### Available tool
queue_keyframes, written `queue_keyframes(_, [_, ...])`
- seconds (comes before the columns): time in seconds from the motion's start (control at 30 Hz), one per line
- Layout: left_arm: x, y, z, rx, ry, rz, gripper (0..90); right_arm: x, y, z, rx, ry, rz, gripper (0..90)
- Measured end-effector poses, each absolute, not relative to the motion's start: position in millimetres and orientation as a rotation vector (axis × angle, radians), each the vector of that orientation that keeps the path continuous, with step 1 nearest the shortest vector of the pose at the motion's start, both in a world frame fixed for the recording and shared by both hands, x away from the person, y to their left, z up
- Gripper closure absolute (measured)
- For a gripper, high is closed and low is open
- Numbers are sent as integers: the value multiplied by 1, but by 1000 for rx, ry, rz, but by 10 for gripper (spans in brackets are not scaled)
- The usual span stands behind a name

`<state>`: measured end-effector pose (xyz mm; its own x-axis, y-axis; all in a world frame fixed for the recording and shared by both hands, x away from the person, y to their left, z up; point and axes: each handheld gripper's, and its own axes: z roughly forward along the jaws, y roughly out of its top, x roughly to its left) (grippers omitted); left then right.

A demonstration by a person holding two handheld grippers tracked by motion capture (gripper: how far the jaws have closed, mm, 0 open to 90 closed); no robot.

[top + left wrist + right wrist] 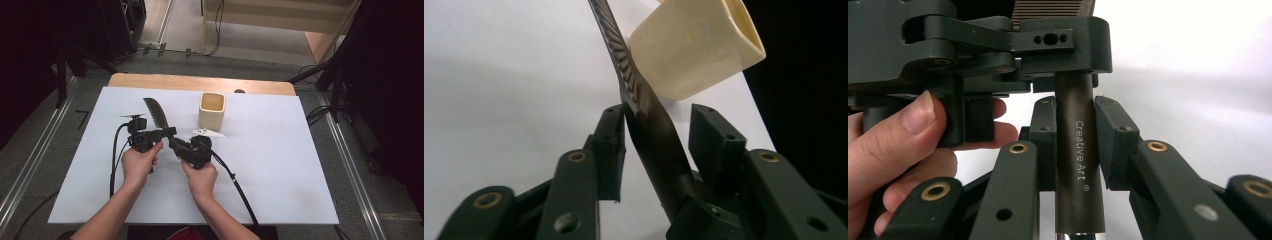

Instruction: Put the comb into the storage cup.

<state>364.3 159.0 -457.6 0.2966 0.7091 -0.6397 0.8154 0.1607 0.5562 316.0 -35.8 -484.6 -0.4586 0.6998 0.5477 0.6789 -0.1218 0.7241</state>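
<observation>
A dark brown tool with a ribbed, blade-like head (156, 115) is held up over the white table. Its handle (1075, 165) is printed "Creative Art". My right gripper (1075, 125) is shut on this handle, both pads pressed to it; in the high view it (175, 145) sits just right of my left gripper (167, 132). My left gripper (664, 130) stands open around the tool's neck (649, 130). Its left fingertip (611, 135) touches the tool, and the other fingertip (714, 140) stands apart from it. The left gripper's body (998, 45) crosses above the handle.
A cream square cup (212, 110) stands upright behind the grippers, close beyond the tool's head (694, 50). A small white flat piece (208, 132) lies in front of the cup. The white sheet (280, 165) covers the table; cables trail from both grippers toward the near edge.
</observation>
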Motion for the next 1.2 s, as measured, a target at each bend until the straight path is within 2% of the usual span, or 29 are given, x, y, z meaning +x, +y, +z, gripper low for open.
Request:
queue_keyframes(0.2, [366,161,-460,1548,1465,-178,660,316,-35,-485,1625,2064,1683,701])
queue_keyframes(0.67, [365,163,-459,1523,1464,-197,691,316,-35,-486,1606,2069,1695,701])
queue_keyframes(1.2, [364,167,-460,1433,1466,-281,735,315,-34,-485,1581,2079,1692,696])
